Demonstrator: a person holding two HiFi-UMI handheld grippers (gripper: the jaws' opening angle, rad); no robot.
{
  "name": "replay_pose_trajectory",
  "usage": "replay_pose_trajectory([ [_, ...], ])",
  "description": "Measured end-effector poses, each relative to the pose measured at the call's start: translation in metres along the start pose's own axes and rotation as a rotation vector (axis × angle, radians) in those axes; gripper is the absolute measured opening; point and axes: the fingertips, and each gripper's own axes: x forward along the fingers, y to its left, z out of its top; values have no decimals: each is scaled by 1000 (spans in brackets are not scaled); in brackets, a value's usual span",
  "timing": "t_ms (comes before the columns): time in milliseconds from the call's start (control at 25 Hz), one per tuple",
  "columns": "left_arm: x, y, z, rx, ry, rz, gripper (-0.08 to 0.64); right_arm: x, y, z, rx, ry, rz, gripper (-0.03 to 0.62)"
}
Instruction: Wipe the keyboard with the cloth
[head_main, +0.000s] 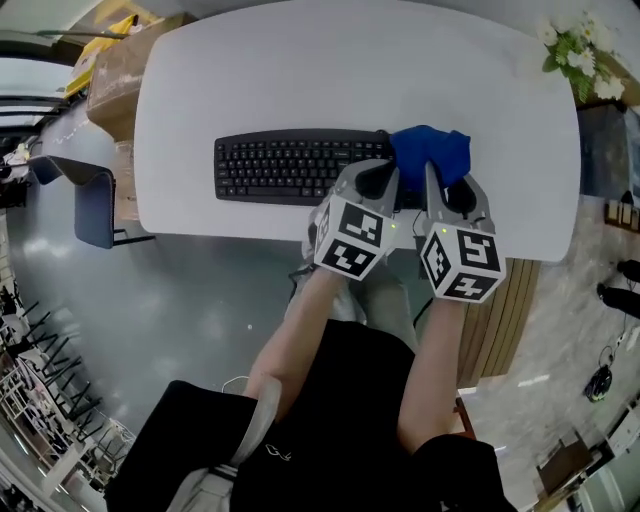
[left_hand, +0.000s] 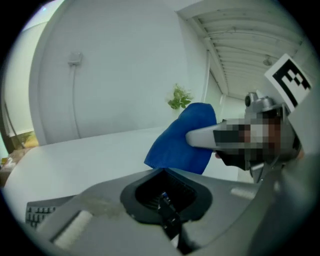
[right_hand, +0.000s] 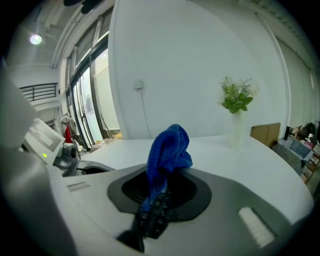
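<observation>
white and rounded, the table (head_main: 300, 80) fills the upper half of the head view above a grey glossy floor, with a blue chair (head_main: 85, 195) and a cardboard box (head_main: 120, 70) off its left edge and a flowering plant (head_main: 580, 55) at the upper right corner. a black keyboard (head_main: 290, 167) lies flat near the table's front edge, left of centre. the blue cloth (head_main: 430, 155) sits bunched at the keyboard's right end, touching it. the right gripper (head_main: 445, 190) has its jaws clamped on a fold of that cloth, which stands up in a crumpled peak just past them in the right gripper view. the left gripper (head_main: 372, 180) is just beside it at the keyboard's right end, jaws drawn together with nothing between them; its own view shows the cloth ahead and to the right.
</observation>
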Motion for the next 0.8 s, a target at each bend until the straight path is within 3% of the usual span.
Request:
replay_pose_trajectory([
  [480,-175,195,-77,-172,-52,293,-4,64,262,-24,-78,37,323,83],
  [800,-236,256,-155,-274,2,399,-4,86,356,-68,-73,118,440,83],
])
